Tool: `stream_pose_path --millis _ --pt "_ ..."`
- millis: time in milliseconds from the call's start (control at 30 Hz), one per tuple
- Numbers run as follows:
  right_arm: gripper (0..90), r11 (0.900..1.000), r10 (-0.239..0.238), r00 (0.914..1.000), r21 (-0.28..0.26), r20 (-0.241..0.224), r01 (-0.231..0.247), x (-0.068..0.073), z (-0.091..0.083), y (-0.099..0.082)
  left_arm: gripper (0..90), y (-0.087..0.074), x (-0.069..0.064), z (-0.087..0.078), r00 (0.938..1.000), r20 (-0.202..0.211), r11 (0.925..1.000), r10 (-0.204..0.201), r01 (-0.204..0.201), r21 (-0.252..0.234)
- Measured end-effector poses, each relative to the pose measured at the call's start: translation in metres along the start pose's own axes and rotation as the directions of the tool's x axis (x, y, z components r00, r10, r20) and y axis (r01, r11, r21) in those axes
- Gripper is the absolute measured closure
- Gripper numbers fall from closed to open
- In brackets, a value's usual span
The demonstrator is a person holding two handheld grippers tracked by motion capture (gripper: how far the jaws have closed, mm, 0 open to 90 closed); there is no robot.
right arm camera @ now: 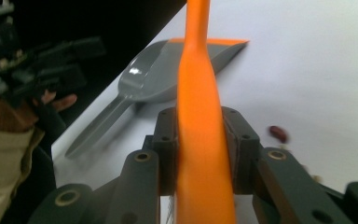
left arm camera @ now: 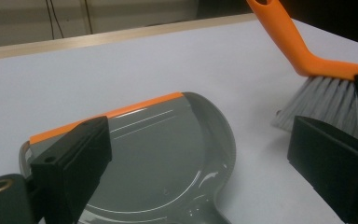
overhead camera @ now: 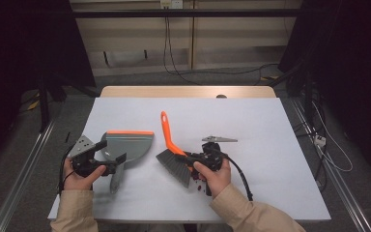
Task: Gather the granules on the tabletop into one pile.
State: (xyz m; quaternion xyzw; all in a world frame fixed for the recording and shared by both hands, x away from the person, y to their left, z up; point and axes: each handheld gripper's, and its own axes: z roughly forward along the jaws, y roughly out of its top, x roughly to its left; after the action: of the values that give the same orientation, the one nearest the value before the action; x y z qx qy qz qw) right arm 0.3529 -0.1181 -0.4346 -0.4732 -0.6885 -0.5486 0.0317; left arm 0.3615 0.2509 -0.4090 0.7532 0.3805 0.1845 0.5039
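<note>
1. High view: a white table (overhead camera: 270, 159) is seen from above, with a person's two sleeved forearms entering from the bottom edge.
2. A grey dustpan (overhead camera: 128, 145) with an orange lip is lying flat on the table, left of centre, its handle pointing toward the person.
3. An orange-handled brush (overhead camera: 171, 145) with grey bristles is held just right of the dustpan, bristles resting on or just above the table; contact cannot be told.
4. The left gripper (overhead camera: 108, 162) is held at the dustpan's handle end; in the left gripper view its jaws are spread wide with nothing between them, the pan lying beneath.
5. The right gripper (right arm camera: 200, 154) is closed firmly around the brush handle.
6. A few dark red beans (right arm camera: 278, 134) are scattered on the table near the bristles.
7. Risk, as a judgement: with the dustpan unheld, a sweep could push it away or flick the beans past its lip and off the table.
</note>
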Motion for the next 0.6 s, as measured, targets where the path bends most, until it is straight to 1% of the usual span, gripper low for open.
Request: stream_pose_path --millis 33,100,167,200,233,267,300,333,433,500,600 --pt "70.7 0.9999 -0.009 1.0000 0.009 -0.004 0.009 0.004 0.004 -0.002 6.2 0.000 0.000 0.000 1.0000 -0.002 1.0000 -0.004 0.004 -0.003" --pt "70.7 0.9990 -0.014 0.9998 0.042 -0.017 0.015 0.007 0.013 -0.007 6.2 0.000 0.001 -0.001 1.0000 -0.002 1.0000 -0.001 0.001 -0.003" --pt "70.7 0.9965 -0.035 0.9994 0.076 0.008 0.034 0.008 0.021 -0.013 6.2 0.000 0.001 -0.001 1.0000 0.001 1.0000 -0.001 0.001 -0.003" --pt "70.7 0.9964 -0.052 0.9983 0.069 0.028 0.050 0.007 0.021 -0.013 6.3 0.000 0.000 0.000 1.0000 0.000 1.0000 0.000 0.000 -0.005" --pt "70.6 0.9957 -0.056 0.9975 0.077 0.042 0.052 0.005 0.021 -0.012 6.3 0.000 0.000 0.000 1.0000 -0.001 1.0000 0.000 0.000 -0.003" --pt "70.5 0.9957 -0.036 0.9984 0.087 0.044 0.032 0.002 0.020 -0.011 6.2 0.000 0.000 0.000 1.0000 0.000 1.0000 0.004 -0.004 0.001" --pt "70.5 0.9959 -0.034 0.9977 0.085 0.059 0.029 0.000 0.018 -0.011 6.3 0.000 0.000 0.000 1.0000 0.000 1.0000 0.003 -0.003 0.000" --pt "70.5 0.9957 -0.043 0.9968 0.084 0.067 0.037 -0.001 0.016 -0.011 6.3 0.000 0.000 0.000 1.0000 0.000 1.0000 0.002 -0.002 0.000" --pt "70.4 0.9969 -0.037 0.9958 0.072 0.084 0.031 -0.007 0.009 -0.011 6.4 0.000 -0.001 0.000 1.0000 -0.002 1.0000 0.004 -0.004 0.002" --pt "70.3 0.9980 -0.021 0.9944 0.062 0.104 0.014 -0.013 0.002 -0.011 6.4 0.000 -0.001 0.000 1.0000 -0.001 1.0000 0.005 -0.005 0.001" --pt "70.3 0.9990 -0.009 0.9916 0.045 0.129 0.003 -0.022 -0.008 -0.010 6.4 0.000 -0.001 0.000 1.0000 0.000 1.0000 0.006 -0.006 0.000"
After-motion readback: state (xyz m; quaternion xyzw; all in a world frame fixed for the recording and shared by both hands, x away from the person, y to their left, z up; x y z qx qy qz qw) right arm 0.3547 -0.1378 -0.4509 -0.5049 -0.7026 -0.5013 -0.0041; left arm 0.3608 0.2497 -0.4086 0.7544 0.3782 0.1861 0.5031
